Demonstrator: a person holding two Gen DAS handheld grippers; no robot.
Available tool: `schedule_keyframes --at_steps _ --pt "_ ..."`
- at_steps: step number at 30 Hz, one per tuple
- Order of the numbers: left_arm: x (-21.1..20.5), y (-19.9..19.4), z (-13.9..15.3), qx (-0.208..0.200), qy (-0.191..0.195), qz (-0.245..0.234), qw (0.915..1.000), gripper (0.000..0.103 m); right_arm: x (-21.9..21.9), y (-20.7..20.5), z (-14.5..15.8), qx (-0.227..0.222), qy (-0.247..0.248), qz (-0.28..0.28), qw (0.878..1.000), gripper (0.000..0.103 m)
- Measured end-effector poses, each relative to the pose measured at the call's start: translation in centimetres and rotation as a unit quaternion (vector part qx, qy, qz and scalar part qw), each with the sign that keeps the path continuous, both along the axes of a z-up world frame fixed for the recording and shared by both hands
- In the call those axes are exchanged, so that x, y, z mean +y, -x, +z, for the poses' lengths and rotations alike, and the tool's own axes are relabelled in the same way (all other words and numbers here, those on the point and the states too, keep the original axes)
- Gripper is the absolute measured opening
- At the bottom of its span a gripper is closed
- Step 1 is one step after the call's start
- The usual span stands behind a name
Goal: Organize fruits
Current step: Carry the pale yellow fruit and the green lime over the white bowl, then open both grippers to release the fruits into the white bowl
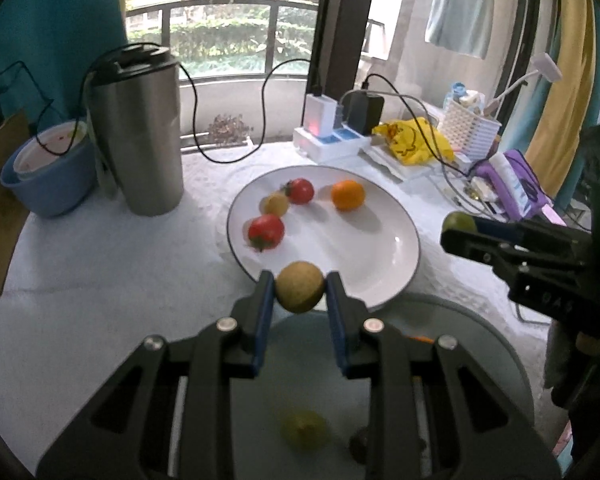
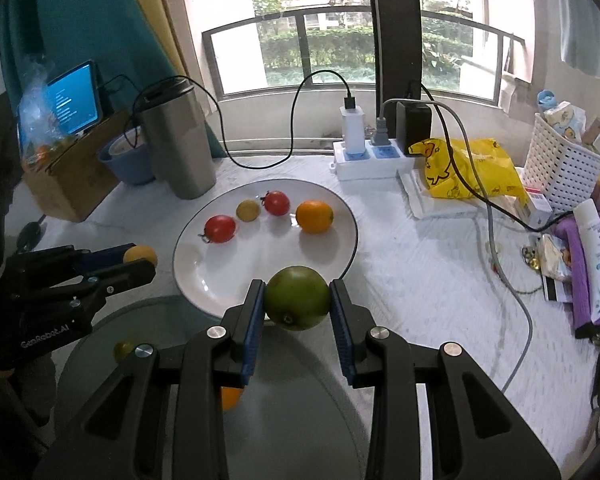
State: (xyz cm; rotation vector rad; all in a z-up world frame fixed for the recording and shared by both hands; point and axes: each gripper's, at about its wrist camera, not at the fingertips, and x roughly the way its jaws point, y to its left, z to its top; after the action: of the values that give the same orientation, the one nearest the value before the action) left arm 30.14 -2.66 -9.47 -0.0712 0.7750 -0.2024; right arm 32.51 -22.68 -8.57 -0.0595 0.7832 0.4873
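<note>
Left wrist view: the left gripper pinches a small tan-yellow fruit just above the near rim of the white plate — two tomatoes, a yellow fruit and an orange lie on it. Right wrist view: the right gripper clamps a green fruit over the plate's near edge, a grey round tray below.

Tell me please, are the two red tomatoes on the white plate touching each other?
Apart. The right wrist view shows the two red tomatoes with bare white plate between them.
</note>
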Motion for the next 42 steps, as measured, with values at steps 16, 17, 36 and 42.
schedule_keyframes --at_steps 16,17,36,42 --pt "0.2 -5.3 -2.5 0.043 0.0 0.003 0.9991 0.027 0.8 -5.5 -2.4 0.029 -0.022 0.0 0.999 0.034" --pt "0.1 -5.4 -2.6 0.045 0.001 0.002 0.999 0.027 0.9 -5.8 -2.6 0.031 -0.023 -0.001 0.999 0.034" --pt "-0.2 -5.9 -3.2 0.053 -0.008 0.0 0.9986 0.03 2.9 -6.6 -4.4 0.008 0.036 0.006 0.999 0.034" --pt "0.1 -5.1 -2.4 0.042 -0.006 0.006 0.9991 0.03 3.3 -6.0 -3.9 0.001 0.042 0.008 0.999 0.043"
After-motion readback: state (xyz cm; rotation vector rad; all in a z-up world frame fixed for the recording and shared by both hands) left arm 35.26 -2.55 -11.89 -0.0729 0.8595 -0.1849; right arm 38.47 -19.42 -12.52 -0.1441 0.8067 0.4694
